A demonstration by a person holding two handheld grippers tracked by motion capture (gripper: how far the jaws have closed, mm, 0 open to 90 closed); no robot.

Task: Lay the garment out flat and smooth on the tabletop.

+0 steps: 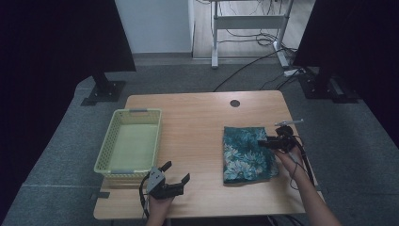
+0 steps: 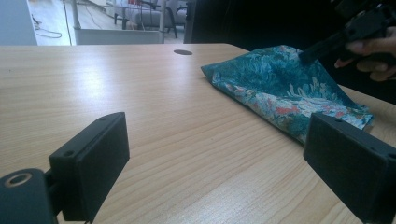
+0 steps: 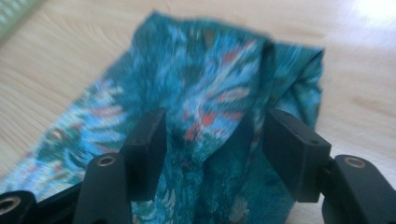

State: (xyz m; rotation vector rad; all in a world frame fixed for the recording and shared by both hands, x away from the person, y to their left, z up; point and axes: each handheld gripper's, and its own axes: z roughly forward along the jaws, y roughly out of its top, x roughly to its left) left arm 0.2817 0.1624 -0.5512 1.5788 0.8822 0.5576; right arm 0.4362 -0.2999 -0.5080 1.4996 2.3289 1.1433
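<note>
Right tongs (image 3: 210,135) spread astride raised fold of cloth (image 1: 247,153); left tongs (image 1: 175,172) spread, idle; advisable: close squarely on both layers.

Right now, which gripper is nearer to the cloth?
Right. The right gripper is at the cloth's right edge, its open jaws over the fabric. The left gripper hangs apart, left of the cloth, near the basket.

One cloth (image 1: 248,154), one basket (image 1: 106,149), two claws.

Green basket (image 1: 113,141) on table (image 1: 197,117) left side, empty.
</note>
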